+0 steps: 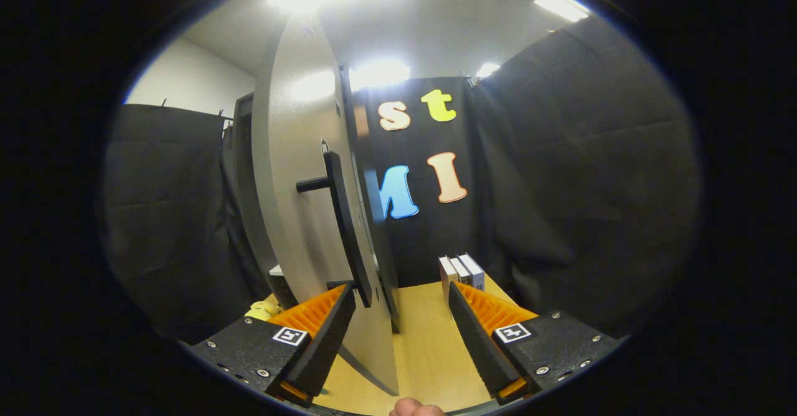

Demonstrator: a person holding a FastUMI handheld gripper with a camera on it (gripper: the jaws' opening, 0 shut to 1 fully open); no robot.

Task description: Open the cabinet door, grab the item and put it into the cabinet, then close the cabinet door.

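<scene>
The grey cabinet door (292, 173) stands ajar and I see it nearly edge-on, just ahead of my left finger. Its long black handle (344, 229) runs down the door face, with its lower end right at my left fingertip (344, 297). My gripper (400, 291) is open, and the door's lower edge passes between the fingers, close to the left one; neither finger presses on it. The darker cabinet body (244, 154) stands behind the door. A yellow item (264, 309) lies on the table beyond the left finger, partly hidden by it.
Several small upright boxes (461, 271) stand on the wooden table (423, 335) just beyond my right fingertip. Black cloth walls close the booth behind and on both sides. A person's fingertip (414, 408) shows below the gripper.
</scene>
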